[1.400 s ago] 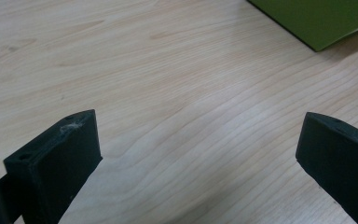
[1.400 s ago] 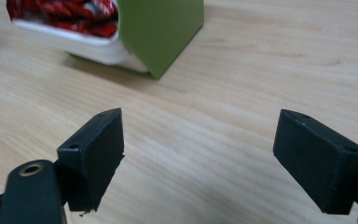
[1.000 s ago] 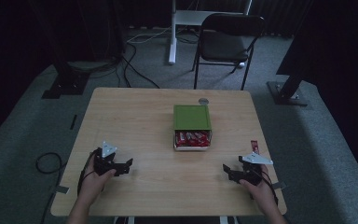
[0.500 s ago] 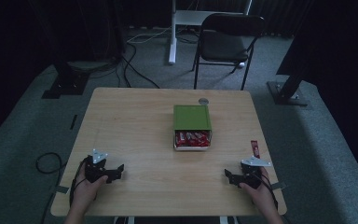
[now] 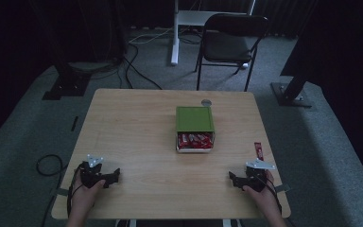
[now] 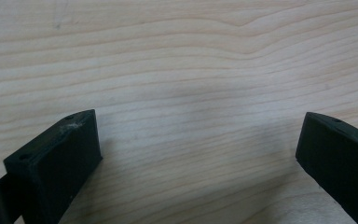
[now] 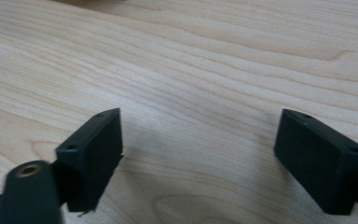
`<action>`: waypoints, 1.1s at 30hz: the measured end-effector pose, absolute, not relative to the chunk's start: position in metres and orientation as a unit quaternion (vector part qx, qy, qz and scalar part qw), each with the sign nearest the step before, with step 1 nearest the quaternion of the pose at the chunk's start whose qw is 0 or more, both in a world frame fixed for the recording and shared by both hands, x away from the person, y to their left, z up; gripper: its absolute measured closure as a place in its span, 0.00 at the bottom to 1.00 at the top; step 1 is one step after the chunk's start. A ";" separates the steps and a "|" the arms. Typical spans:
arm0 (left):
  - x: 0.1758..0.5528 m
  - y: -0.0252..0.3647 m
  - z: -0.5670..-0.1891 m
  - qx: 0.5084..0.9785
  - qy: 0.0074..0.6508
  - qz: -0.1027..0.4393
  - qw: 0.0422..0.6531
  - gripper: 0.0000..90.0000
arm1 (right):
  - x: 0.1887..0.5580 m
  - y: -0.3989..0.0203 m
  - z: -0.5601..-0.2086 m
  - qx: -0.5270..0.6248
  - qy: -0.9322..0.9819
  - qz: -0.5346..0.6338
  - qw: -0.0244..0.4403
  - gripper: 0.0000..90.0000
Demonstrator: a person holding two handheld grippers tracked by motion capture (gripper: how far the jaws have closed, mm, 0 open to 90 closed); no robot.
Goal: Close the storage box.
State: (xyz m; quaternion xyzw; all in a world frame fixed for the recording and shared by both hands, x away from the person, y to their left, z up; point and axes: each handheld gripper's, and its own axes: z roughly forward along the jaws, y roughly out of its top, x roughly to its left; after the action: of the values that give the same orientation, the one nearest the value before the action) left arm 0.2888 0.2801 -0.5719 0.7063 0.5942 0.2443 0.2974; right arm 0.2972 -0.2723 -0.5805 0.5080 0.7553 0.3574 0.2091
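Both claws parked wide apart and empty, left claw (image 5: 115,174) at 7 o'clock, right claw (image 5: 232,178) at 5, green box (image 5: 194,118) mid-surface (image 5: 132,127) (red bars spilling from its near end), so a careless reach could shove it.

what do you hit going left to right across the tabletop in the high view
left gripper → green box with red packets in its open near end → right gripper → single red packet near the table's right edge
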 end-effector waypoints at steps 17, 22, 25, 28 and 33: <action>0.282 0.281 -0.573 0.663 0.645 0.272 0.266 0.01 | 0.297 -0.268 -0.581 0.507 0.759 0.340 0.225 0.13; 0.282 0.281 -0.573 0.664 0.644 0.271 0.267 0.01 | 0.297 -0.268 -0.581 0.507 0.759 0.340 0.225 0.13; 0.283 0.281 -0.573 0.666 0.641 0.271 0.267 0.01 | 0.297 -0.268 -0.581 0.508 0.759 0.340 0.225 0.13; 0.283 0.281 -0.573 0.667 0.641 0.270 0.268 0.01 | 0.298 -0.268 -0.581 0.509 0.758 0.340 0.225 0.13; 0.284 0.281 -0.573 0.667 0.640 0.270 0.268 0.01 | 0.298 -0.268 -0.581 0.510 0.758 0.340 0.225 0.13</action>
State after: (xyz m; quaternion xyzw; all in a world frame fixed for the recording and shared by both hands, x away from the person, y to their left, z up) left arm 0.2839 0.2811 -0.5727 0.6675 0.6403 0.2700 0.2676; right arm 0.2980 -0.2683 -0.5811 0.5096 0.7578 0.3396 0.2253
